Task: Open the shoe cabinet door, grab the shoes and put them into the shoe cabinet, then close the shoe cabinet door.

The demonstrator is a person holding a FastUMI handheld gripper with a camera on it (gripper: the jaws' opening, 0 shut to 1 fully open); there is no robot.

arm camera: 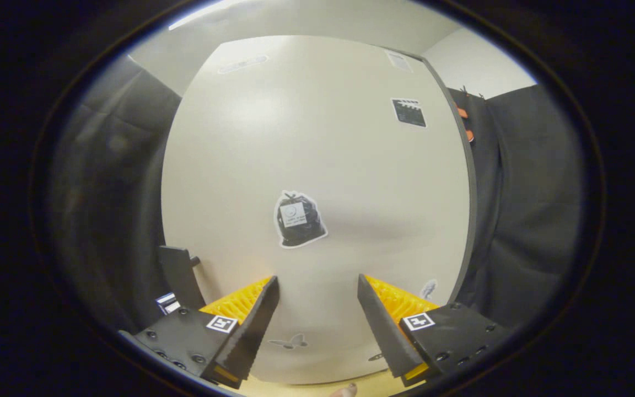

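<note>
The shoe cabinet door (317,165) is a pale cream panel standing close ahead of my fingers, facing me flat. It carries a black bag sticker (298,219) just beyond the fingers, a small black sticker (408,112) higher to the right, and a butterfly sticker (290,342) low between the fingers. My gripper (317,289) is open, its fingers spread apart with nothing between them. A dark handle-like piece (178,278) sticks out at the door's lower left edge, beside the left finger. The fingertips are near the panel; I cannot tell whether they touch it.
Black cloth (532,220) hangs to the right of the door and more black cloth (113,193) to the left. A strip of light wooden floor (306,389) runs below the door, with a toe-like shape (345,390) at its near edge.
</note>
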